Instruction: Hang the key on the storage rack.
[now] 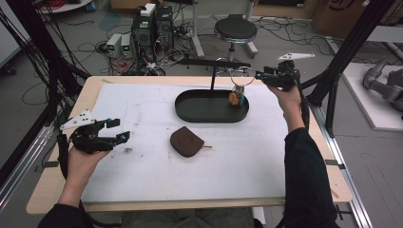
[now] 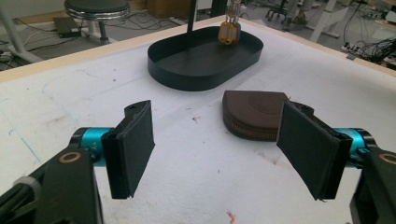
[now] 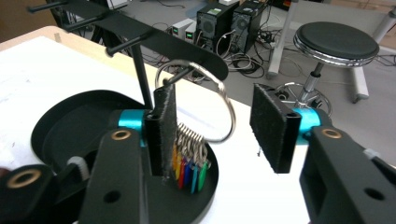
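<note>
One large metal key ring (image 3: 205,100) hangs on a peg of the black rack (image 3: 135,32) at the far right of the table, with a bunch of coloured tags (image 3: 189,168) dangling from it over the black oval tray (image 1: 190,110). The right gripper (image 3: 215,126) is level with the ring, jaws apart, the ring's lower arc lying between them; no pad appears to grip it, though the left pad is close against the tag bunch.

Judgement: the step in hand is either hanging or releasing the ring on the peg. To do it well, the gripper ought to keep the ring's plane square to the peg, check the ring sits well back from the peg's tip, and then draw straight away so the pads do not snag the tags and swing the bunch off.

The left gripper (image 2: 215,154) hovers over the near left of the table, jaws wide apart and empty. A brown zipped pouch (image 1: 186,141) lies mid-table, just beyond it.

The surface is a white mat (image 1: 142,166), lightly marked, on a pale wooden table (image 1: 43,199). Beyond it stand a round stool (image 1: 235,29), computer towers (image 1: 152,26) and loose cabling on a grey floor.
</note>
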Available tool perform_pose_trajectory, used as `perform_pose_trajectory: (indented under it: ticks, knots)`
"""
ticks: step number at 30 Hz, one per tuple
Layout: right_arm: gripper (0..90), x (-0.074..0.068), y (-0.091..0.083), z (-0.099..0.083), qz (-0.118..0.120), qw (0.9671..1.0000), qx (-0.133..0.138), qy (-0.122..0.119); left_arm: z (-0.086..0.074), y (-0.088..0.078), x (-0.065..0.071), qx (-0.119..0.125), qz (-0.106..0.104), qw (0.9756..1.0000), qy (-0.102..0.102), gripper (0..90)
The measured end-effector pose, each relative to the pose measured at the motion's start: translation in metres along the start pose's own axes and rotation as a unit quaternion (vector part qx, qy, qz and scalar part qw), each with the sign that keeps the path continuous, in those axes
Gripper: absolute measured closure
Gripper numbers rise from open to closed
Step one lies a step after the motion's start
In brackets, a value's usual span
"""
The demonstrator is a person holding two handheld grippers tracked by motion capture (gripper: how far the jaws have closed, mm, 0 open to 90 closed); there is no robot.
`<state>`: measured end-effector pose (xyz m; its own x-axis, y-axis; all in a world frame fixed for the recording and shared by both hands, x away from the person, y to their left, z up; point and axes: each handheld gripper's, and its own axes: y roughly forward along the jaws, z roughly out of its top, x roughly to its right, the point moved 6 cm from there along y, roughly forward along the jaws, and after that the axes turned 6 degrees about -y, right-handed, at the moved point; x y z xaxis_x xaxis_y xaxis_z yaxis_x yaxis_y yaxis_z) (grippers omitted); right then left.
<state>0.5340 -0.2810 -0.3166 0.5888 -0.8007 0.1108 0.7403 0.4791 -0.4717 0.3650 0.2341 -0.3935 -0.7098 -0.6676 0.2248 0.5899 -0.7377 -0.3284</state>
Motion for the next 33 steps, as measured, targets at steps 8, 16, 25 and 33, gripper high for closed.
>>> perform_pose_trajectory:
  ticks: [8,16,25,33]
  knots:
    - [42.0,-0.01,-0.043,-0.009,0.013,0.9995,0.028,0.001,0.004,0.006,-0.007,-0.002,0.01,0.9999,0.0,27.2]
    - [37.8,-0.026,-0.078,-0.023,0.026,0.9982,0.054,-0.002,0.008,0.004,-0.012,0.005,0.018,0.9998,-0.002,27.3]
    - [35.0,-0.046,-0.102,-0.049,0.044,0.9953,0.084,0.02,0.007,0.008,-0.015,-0.001,0.023,0.9997,0.001,26.9]
    - [31.1,-0.056,-0.107,-0.08,0.049,0.9943,0.088,0.036,0.007,0.012,-0.013,-0.001,0.026,0.9997,0.003,26.2]
